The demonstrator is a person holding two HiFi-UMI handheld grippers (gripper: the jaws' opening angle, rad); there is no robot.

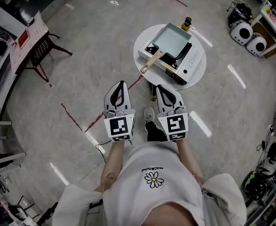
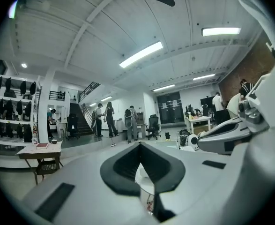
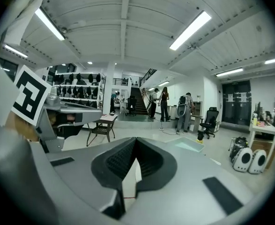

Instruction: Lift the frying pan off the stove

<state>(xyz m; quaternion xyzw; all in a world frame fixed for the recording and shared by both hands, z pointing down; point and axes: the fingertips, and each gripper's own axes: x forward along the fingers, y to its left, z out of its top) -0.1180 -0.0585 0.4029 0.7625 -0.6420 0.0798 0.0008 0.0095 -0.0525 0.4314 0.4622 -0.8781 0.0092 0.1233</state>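
Observation:
A square frying pan with a pale green inside sits on a white portable stove on a small round white table. Its wooden handle points toward me. Both grippers hang in front of my waist, well short of the table. The left gripper and the right gripper point at the table, side by side. Each is shut with its jaw tips meeting and nothing held, as the left gripper view and the right gripper view show.
A dark bottle stands on the table behind the stove. A chair and a desk are at the left, two white pods at the far right. Red tape lines cross the floor. Several people stand far off.

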